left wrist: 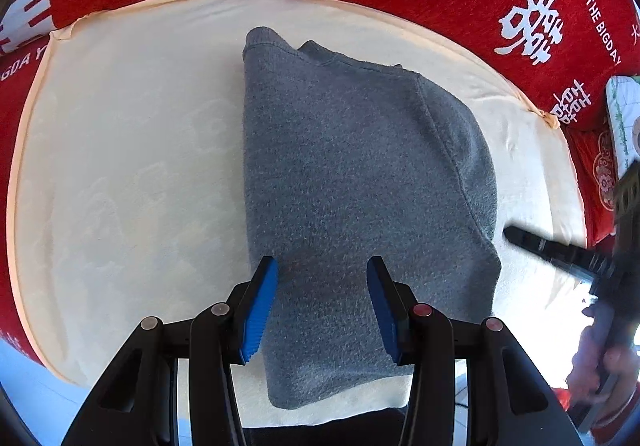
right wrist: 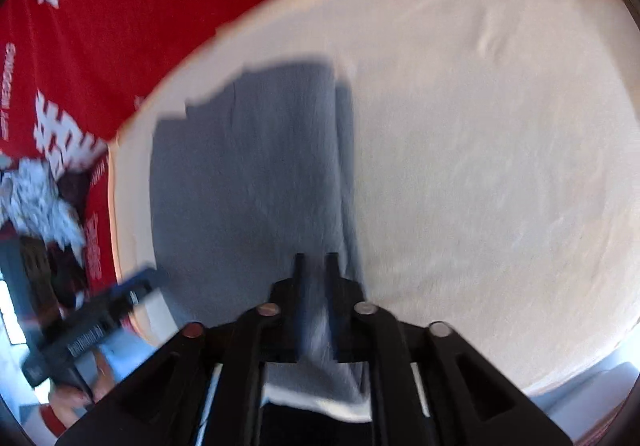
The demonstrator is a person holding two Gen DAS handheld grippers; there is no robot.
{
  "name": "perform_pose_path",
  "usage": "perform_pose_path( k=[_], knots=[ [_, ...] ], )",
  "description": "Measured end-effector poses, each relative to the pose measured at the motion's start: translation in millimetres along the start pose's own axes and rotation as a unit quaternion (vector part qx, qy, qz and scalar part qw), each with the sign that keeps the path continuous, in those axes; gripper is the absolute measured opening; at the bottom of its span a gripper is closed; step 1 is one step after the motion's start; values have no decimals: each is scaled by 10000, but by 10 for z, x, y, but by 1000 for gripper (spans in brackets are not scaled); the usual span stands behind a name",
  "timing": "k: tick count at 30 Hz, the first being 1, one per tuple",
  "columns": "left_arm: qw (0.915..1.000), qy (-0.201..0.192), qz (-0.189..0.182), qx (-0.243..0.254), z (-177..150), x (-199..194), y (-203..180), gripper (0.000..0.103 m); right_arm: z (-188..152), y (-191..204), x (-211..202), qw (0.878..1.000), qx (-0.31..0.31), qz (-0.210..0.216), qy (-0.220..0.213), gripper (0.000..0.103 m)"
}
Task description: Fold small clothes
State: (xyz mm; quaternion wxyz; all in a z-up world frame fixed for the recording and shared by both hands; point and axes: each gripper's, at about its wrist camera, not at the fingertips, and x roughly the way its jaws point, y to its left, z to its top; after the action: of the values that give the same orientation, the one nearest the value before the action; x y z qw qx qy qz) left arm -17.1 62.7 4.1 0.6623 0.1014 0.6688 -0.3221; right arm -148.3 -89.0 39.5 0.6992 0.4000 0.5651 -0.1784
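Note:
A grey knitted garment (left wrist: 352, 174) lies folded lengthwise on a cream cloth (left wrist: 128, 174). My left gripper (left wrist: 324, 278) is open, its blue pads (left wrist: 260, 306) spread just above the garment's near end, holding nothing. In the right wrist view, which is blurred, the garment (right wrist: 248, 186) lies left of centre. My right gripper (right wrist: 316, 266) has its jaws close together over the garment's right edge, with grey fabric between them. The right gripper's finger also shows in the left wrist view (left wrist: 548, 246), at the garment's right edge.
The cream cloth (right wrist: 500, 166) lies on a red cover with white characters (left wrist: 528, 26). A crumpled white and grey item (right wrist: 36, 202) lies on the red cover at the left. The left gripper (right wrist: 92, 318) shows at the lower left of the right wrist view.

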Motion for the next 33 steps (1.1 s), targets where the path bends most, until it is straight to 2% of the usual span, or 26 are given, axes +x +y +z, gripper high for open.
perform_pose_path(
  k=[1, 3, 4, 5, 6, 9, 11, 12, 15, 24, 26, 27, 28, 29, 30, 33],
  knots=[
    [10000, 8, 21, -6, -4, 3, 3, 48, 62, -17, 24, 10000, 76, -3, 2, 46],
    [10000, 21, 78, -19, -12, 7, -2, 48, 183, -45, 116, 9998, 149, 64, 99, 42],
    [9999, 25, 109, -22, -15, 6, -4, 48, 243, -57, 192, 9996, 168, 135, 190, 35],
    [9999, 28, 139, -17, -21, 4, -4, 48, 269, -66, 243, 9994, 158, 99, 274, 13],
    [9998, 30, 175, -10, -26, 1, -6, 48, 292, -57, 308, 9993, 119, -43, 338, 10],
    [9997, 45, 254, -14, -34, -12, -1, 48, 332, -116, 429, 9981, 4, -517, 346, 10],
    [9996, 47, 263, -39, -35, -25, 15, 48, 302, -204, 428, 9929, 72, -1132, 370, 8],
    [9996, 44, 260, -55, -35, -30, 25, 48, 277, -268, 421, 9920, 162, -1180, 406, 8],
    [9996, 22, 264, -82, -35, -46, 44, 48, 132, -433, 252, 9955, 586, -628, 407, 8],
    [9993, 41, 366, -24, -69, -174, 5, 48, -213, -151, -33, 9936, 203, -899, 658, 9],
    [9991, 108, 420, 24, -85, -216, -20, 49, -285, -58, -91, 9938, 117, -855, 697, 12],
    [9988, 152, 454, 44, -92, -234, -33, 65, -306, -9, -120, 9939, 65, -838, 709, 20],
    [9985, 160, 524, 50, -101, -266, -47, 76, -332, 69, -153, 9940, -12, -829, 713, 32],
    [9981, 101, 598, 47, -112, -310, -55, 87, -368, 124, -187, 9941, -76, -829, 702, 39],
    [9979, 21, 650, 60, -124, -361, -68, 87, -378, 122, -248, 9941, -125, -827, 695, 49],
    [9977, 38, 668, 56, -162, -460, -76, 87, -426, 292, -345, 9938, -319, -844, 647, 53]
  ],
)
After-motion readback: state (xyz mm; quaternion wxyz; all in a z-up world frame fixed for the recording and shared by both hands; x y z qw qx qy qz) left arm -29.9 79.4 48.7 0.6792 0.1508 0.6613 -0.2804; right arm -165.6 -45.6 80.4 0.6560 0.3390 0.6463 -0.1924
